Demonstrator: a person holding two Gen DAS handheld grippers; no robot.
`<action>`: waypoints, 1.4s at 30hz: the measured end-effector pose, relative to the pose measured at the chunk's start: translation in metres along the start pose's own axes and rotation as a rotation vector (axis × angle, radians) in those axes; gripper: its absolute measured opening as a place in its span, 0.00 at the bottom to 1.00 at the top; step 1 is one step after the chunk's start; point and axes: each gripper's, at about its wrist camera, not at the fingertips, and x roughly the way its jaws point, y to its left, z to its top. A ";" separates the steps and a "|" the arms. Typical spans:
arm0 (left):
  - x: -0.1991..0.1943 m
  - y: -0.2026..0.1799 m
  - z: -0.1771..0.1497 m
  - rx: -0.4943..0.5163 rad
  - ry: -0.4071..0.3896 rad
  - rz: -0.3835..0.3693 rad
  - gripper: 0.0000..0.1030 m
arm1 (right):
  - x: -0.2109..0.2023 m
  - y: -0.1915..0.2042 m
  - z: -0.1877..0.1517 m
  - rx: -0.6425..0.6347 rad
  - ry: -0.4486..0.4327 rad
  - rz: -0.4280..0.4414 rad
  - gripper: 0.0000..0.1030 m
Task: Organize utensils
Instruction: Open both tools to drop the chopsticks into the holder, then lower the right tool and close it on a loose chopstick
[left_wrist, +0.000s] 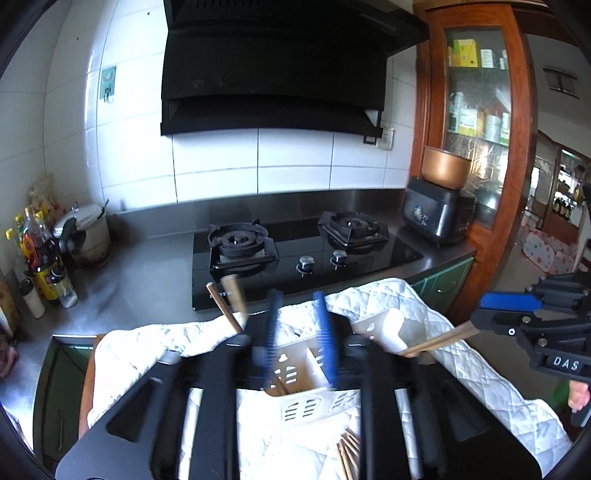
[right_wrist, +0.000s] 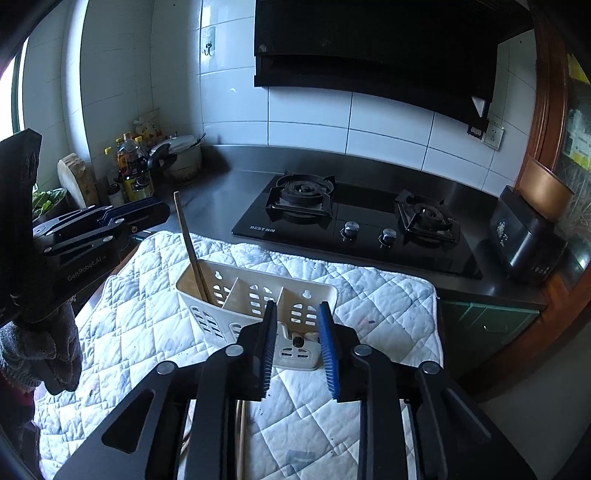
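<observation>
Right wrist view: right gripper (right_wrist: 297, 347) jaws apart, nothing between them, poised over the white utensil caddy (right_wrist: 255, 295) on the quilted cloth (right_wrist: 369, 295). One chopstick (right_wrist: 190, 243) stands in its 9 o'clock compartment. Left gripper (left_wrist: 297, 325) open, blurred, above the same caddy. Loose chopsticks (left_wrist: 347, 454) lie at 6 o'clock. Gas hob (right_wrist: 354, 221) at 12 on the bench (right_wrist: 221, 184); bottles (right_wrist: 131, 166) at 10.

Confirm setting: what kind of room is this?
A home kitchen, most likely: a two-burner gas hob under a black range hood, oil and sauce bottles on the steel counter, white tiled walls.
</observation>
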 end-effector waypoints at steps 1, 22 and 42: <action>-0.007 -0.001 -0.001 0.004 -0.010 0.011 0.40 | -0.008 0.000 -0.003 0.004 -0.015 0.002 0.25; -0.114 -0.021 -0.152 -0.071 0.105 0.009 0.73 | -0.057 0.045 -0.180 -0.016 -0.032 0.030 0.47; -0.133 0.017 -0.229 -0.184 0.209 0.113 0.78 | 0.015 0.056 -0.247 0.067 0.157 0.102 0.21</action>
